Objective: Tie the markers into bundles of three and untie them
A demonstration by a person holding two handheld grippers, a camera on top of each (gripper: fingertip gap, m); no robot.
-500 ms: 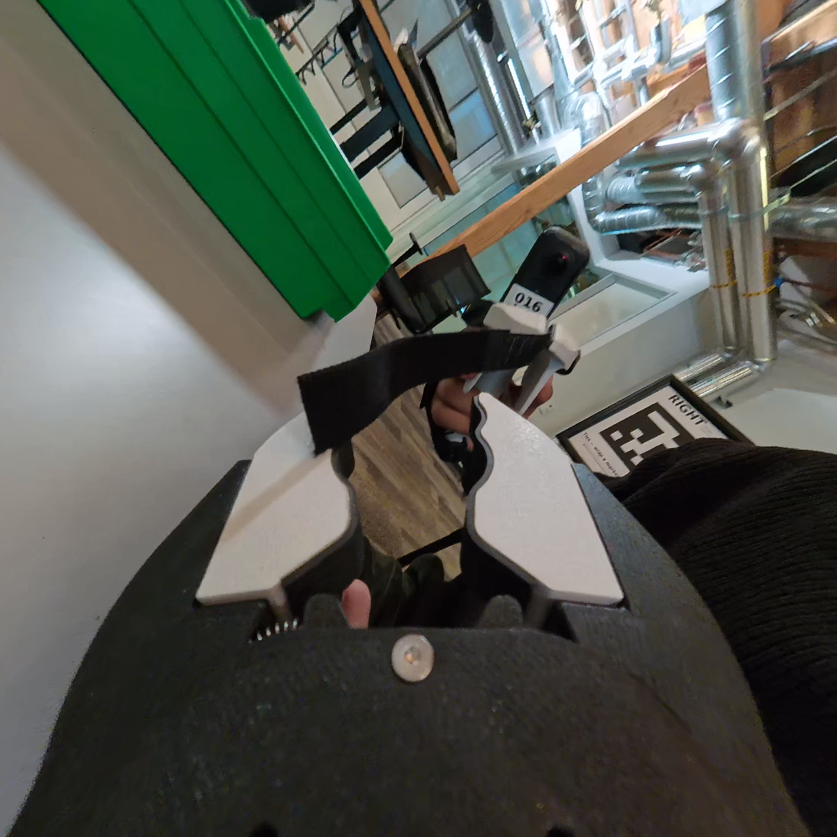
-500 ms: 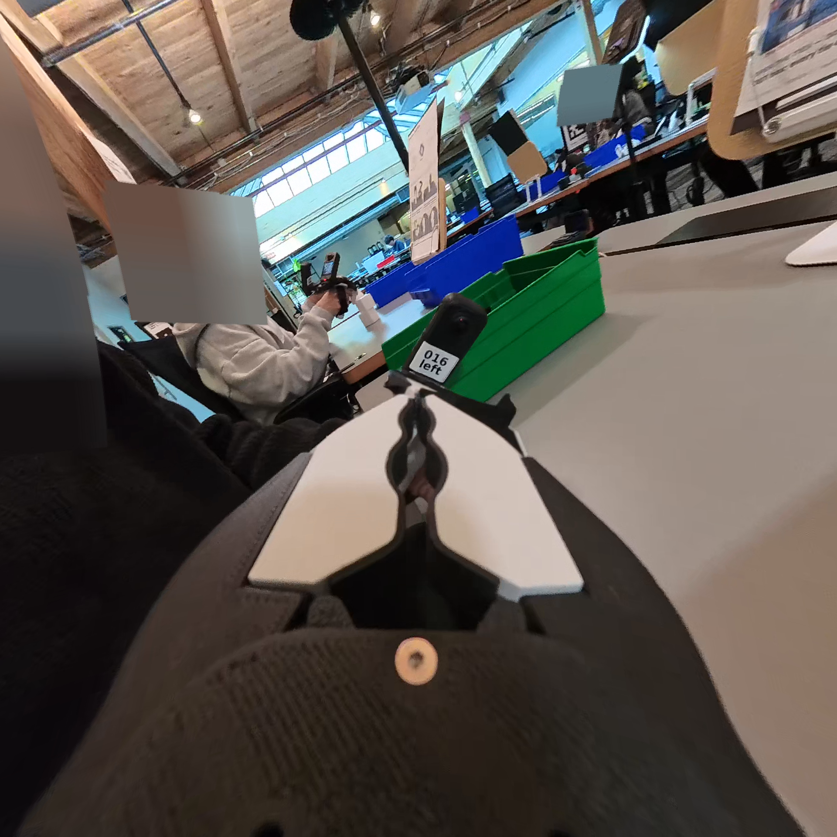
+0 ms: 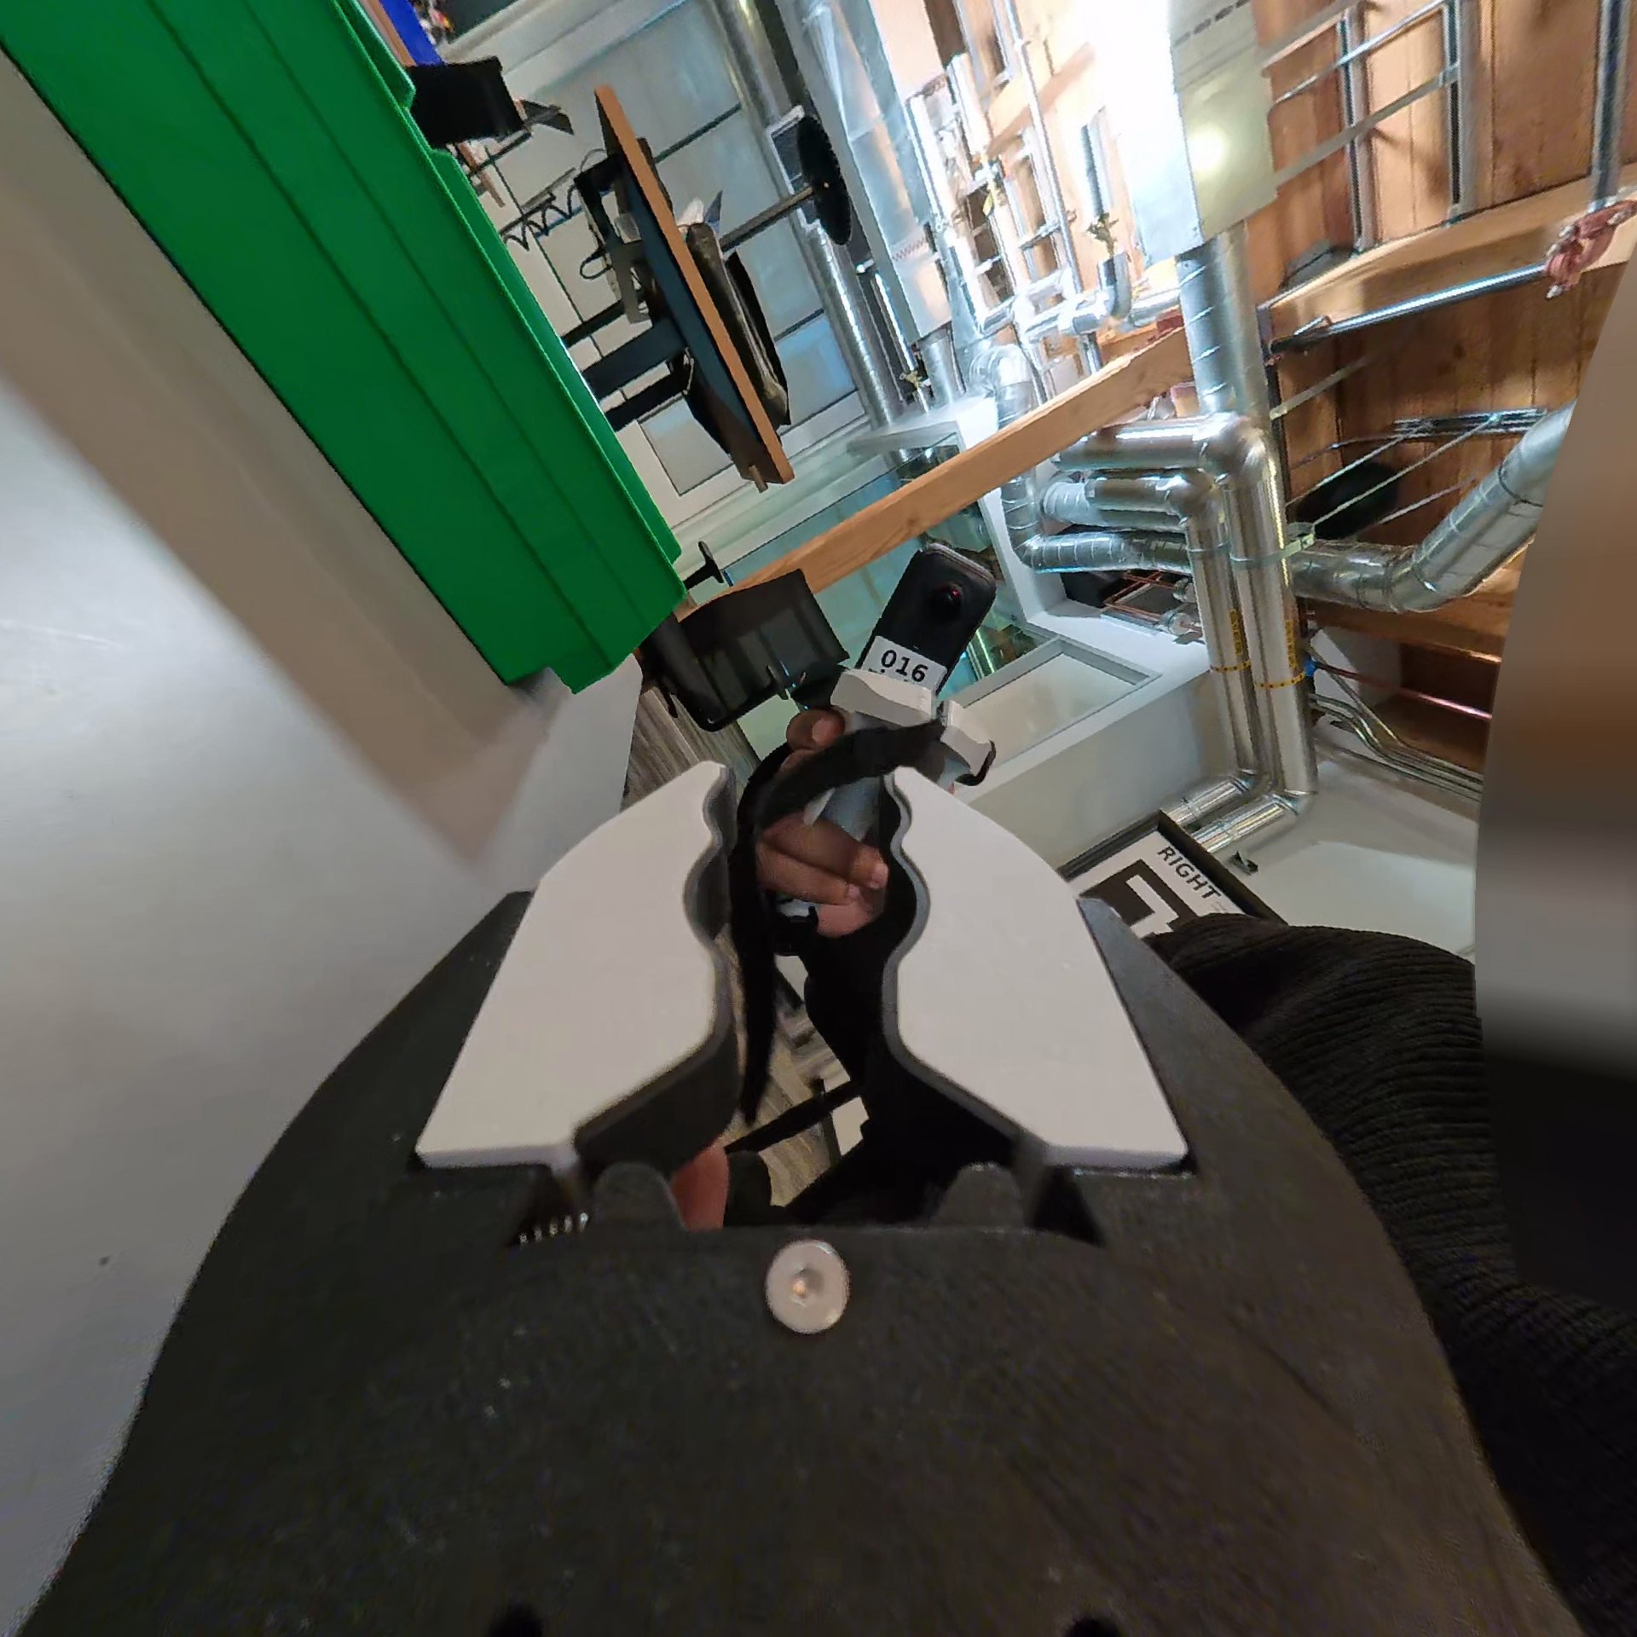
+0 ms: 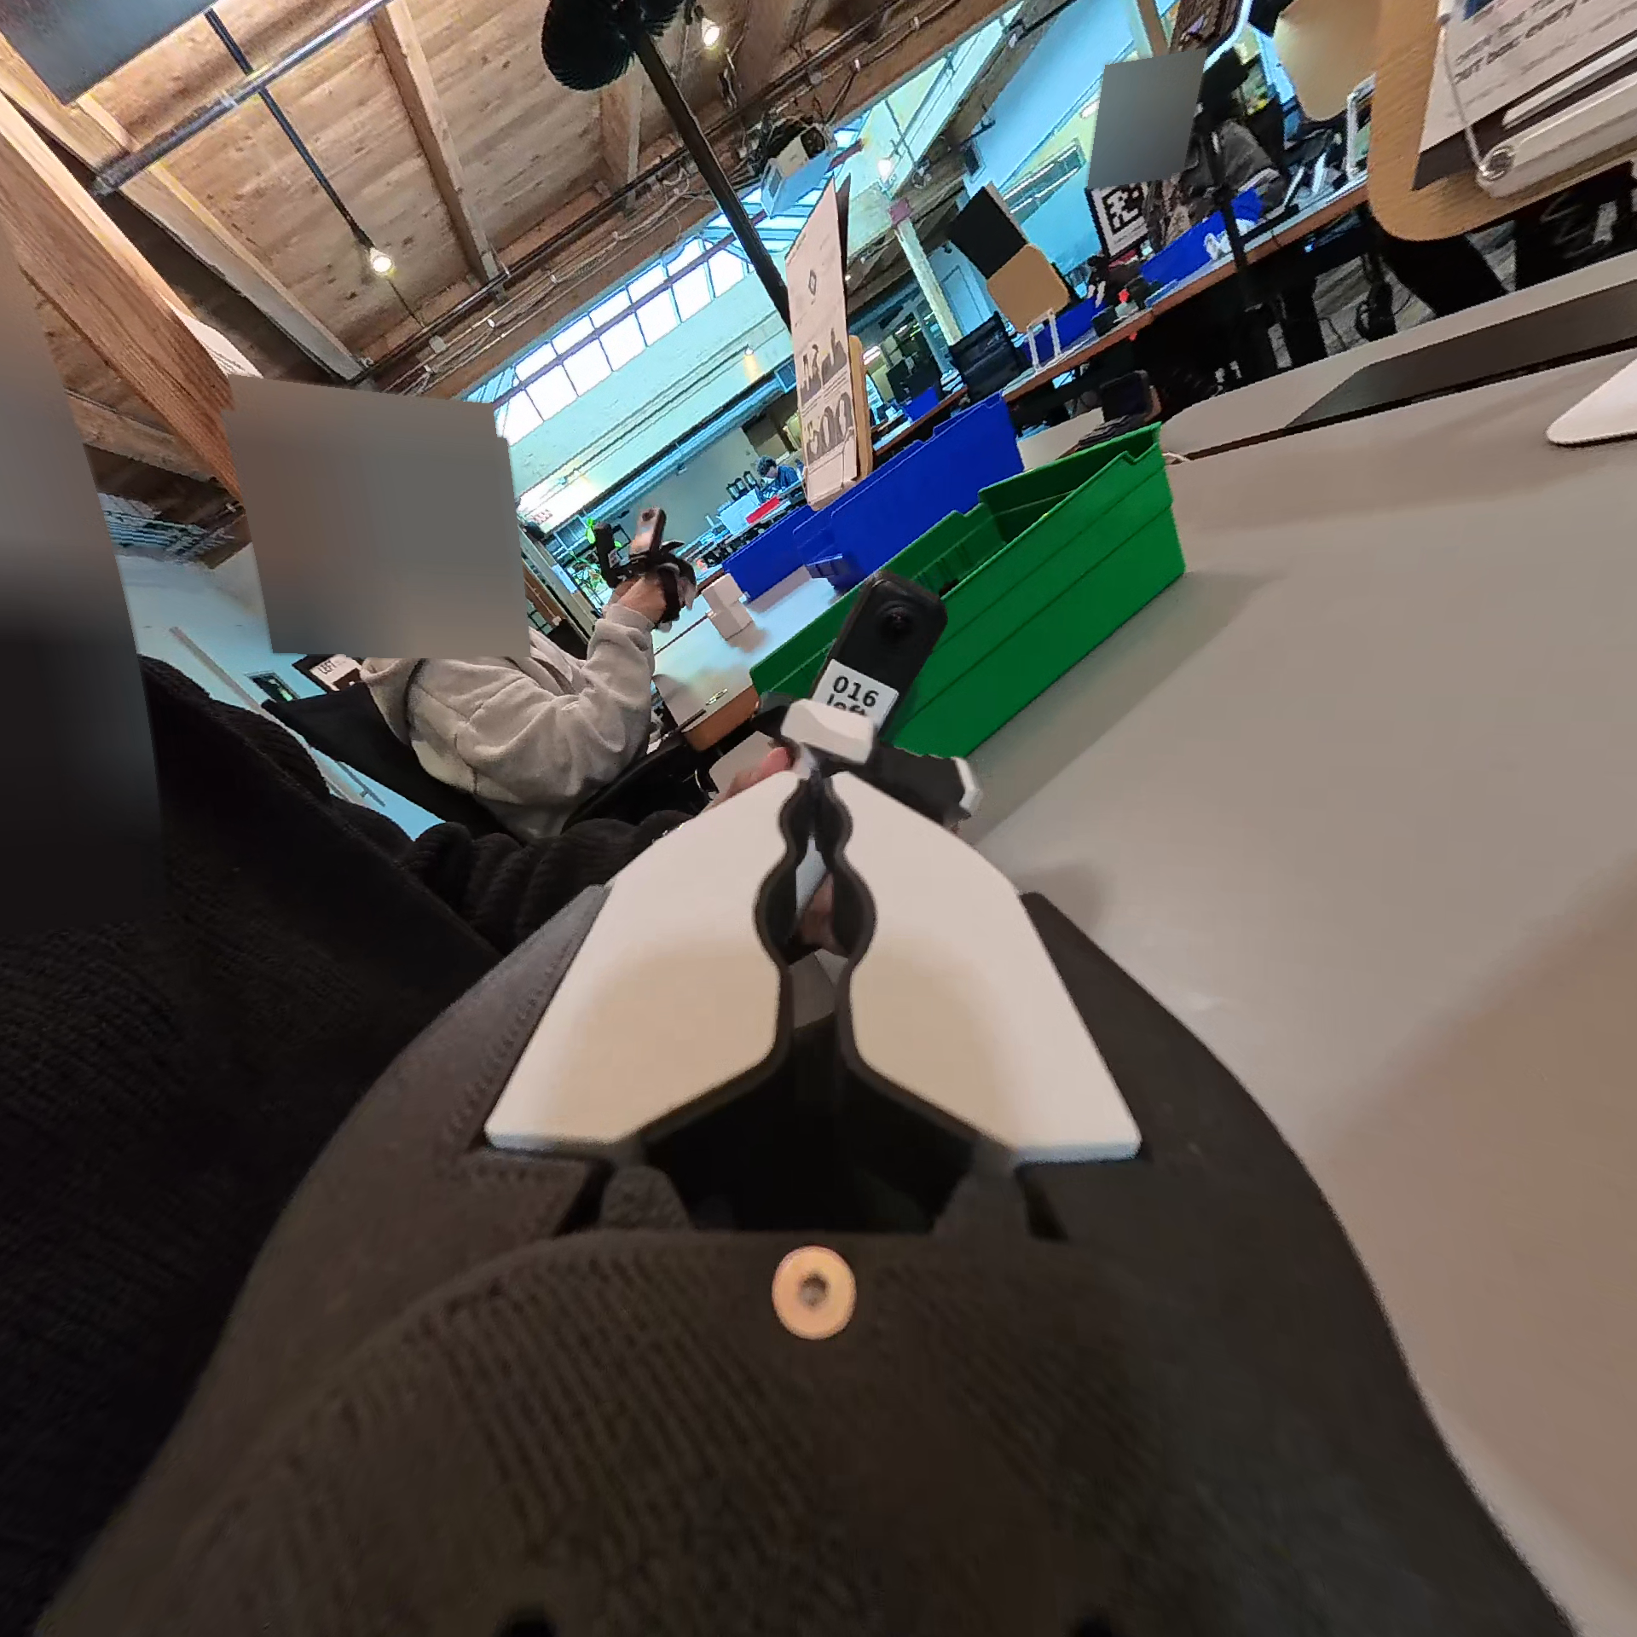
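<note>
1. Surface (image 4: pixel 1329 797), grey; green bin (image 4: pixel 1045 611) on it, unmoved.
2. Left hand-held gripper (image 3: pixel 808 788): parted, nothing clamped; black strap (image 3: pixel 753 930), earlier draped across, now hangs between fingers.
3. Right hand-held gripper (image 4: pixel 813 802): stays closed, empty.

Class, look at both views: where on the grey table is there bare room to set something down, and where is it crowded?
Bare: the grey table to the right of the green bin, up to the white base at the far right edge. Crowded: the near table edge, where the right gripper, shut, points at the open left gripper, with a black strap between them.
</note>
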